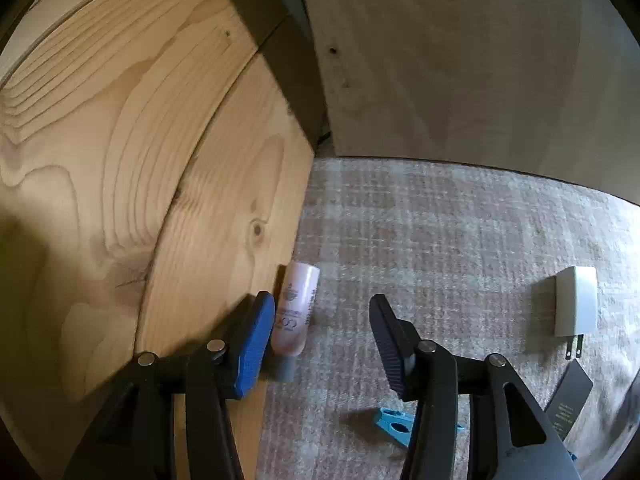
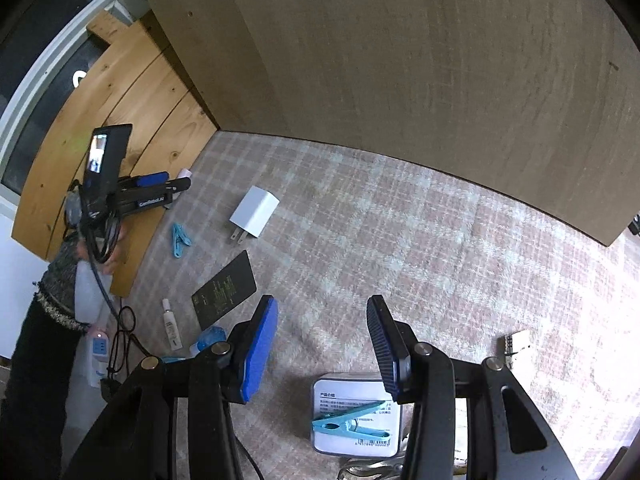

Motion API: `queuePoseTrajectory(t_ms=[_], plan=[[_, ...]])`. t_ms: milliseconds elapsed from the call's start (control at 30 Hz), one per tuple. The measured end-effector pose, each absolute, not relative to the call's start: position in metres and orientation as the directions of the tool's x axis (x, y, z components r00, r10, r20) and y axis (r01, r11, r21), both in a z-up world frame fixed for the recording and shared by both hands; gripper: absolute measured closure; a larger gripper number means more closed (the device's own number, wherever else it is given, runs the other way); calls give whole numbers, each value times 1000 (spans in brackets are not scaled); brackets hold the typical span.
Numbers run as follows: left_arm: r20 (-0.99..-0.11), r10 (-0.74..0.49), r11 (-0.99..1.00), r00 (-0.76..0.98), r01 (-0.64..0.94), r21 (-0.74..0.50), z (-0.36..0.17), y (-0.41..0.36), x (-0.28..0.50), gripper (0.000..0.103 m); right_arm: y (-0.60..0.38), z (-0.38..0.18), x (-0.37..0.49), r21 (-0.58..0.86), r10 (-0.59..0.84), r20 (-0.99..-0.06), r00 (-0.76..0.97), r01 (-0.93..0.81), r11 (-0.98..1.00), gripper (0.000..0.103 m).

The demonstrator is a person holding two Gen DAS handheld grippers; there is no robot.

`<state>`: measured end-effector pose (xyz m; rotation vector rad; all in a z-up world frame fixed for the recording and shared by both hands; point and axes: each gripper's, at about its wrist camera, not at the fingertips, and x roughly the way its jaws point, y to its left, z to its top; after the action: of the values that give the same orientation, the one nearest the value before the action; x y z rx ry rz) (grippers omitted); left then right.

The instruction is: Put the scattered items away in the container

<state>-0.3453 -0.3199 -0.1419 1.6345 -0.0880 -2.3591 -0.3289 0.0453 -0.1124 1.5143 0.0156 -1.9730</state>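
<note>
The left gripper point(image 1: 322, 320) fills the bottom of the left wrist view, jaws standing wide with nothing clamped between them. Its blue-padded finger point(image 1: 256, 344) sits at lower centre-left, in front of a pale wooden board point(image 1: 140, 160) that covers the whole left half of the frame. Just right of that pad, a pink tube point(image 1: 295, 316) with a grey cap lies on the checked cloth point(image 1: 420, 232), alongside the board's edge; whether pad and tube touch cannot be told. Below the black finger a blue clothes peg point(image 1: 390, 426) peeks out. At right lie a white plug adapter point(image 1: 576, 306) and, beneath it, a black card point(image 1: 568, 404).

The right gripper point(image 2: 322, 320) fills the bottom of the right wrist view, jaws likewise wide and empty. Just below its fingertips, at bottom centre, sits a white box point(image 2: 354, 400) with a teal clothes peg point(image 2: 350, 420) lying on top. To the left are the black card point(image 2: 224, 290), a small white tube point(image 2: 172, 326) and, higher up, the plug adapter point(image 2: 254, 212) and a blue peg point(image 2: 179, 236). At far left a hand point(image 2: 110, 256) holds the left gripper point(image 2: 176, 184) over the wooden board point(image 2: 120, 120). No container can be identified in either view
</note>
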Motion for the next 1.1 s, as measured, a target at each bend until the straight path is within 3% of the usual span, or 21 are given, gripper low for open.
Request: queuePoseTrajectory(t_ms=[67, 133, 233, 400, 667, 733, 800, 900, 1100], plan=[[-914, -255, -962, -316, 174, 208, -144, -316, -344, 49, 45, -112, -329, 365, -478, -869, -127, 488, -793, 60], [-929, -207, -975, -307, 142, 171, -142, -310, -338, 43, 45, -113, -329, 367, -479, -869, -122, 489, -791, 60], [-940, 21, -995, -341, 86, -54, -119, -303, -325, 43, 45, -113, -327, 368, -481, -868, -121, 494, -788, 60], [-910, -127, -990, -395, 102, 94, -91, -294, -314, 42, 53, -110, -330, 366, -480, -867, -134, 483, -796, 60], [-946, -206, -975, -249, 136, 176, -142, -305, -322, 42, 62, -105, -329, 362, -474, -869, -142, 472, -804, 60], [-952, -160, -980, -261, 154, 123, -138, -306, -319, 65, 63, -103, -329, 358, -473, -868, -148, 472, -805, 60], [-957, -121, -981, -262, 176, 76, -136, -303, -316, 81, 64, -102, -330, 357, -473, -867, -154, 471, -807, 60], [-952, -117, -987, -283, 137, 81, -133, -278, -314, 81, 69, -102, -331, 358, -472, -867, -158, 461, -812, 60], [-948, 29, -998, -318, -64, -9, -123, -186, -301, 81, 87, -102, -324, 345, -453, -876, -168, 438, -830, 60]])
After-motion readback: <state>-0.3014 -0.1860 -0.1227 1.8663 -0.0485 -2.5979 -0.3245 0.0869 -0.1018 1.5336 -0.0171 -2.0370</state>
